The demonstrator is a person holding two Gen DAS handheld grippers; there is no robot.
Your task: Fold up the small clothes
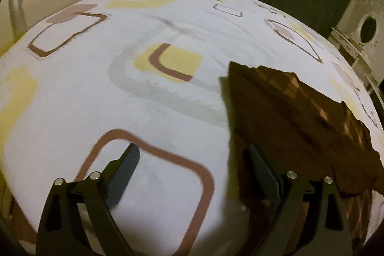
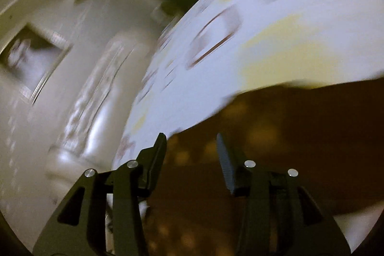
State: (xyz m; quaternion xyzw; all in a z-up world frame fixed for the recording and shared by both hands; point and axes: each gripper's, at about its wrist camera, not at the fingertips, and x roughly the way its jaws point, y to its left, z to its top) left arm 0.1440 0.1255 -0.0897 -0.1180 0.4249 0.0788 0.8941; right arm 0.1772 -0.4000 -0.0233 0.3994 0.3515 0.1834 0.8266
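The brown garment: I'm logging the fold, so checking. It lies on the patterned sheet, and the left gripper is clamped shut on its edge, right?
Not quite. The brown garment does lie on the patterned sheet, but the left gripper is open, its fingers spread wide with nothing pinched between them. The left wrist view shows this.

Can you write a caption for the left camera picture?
Open left gripper above a patterned bedsheet, beside a brown garment.

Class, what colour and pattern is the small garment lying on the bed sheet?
Dark brown garment with lighter checks, clearest in the left wrist view.
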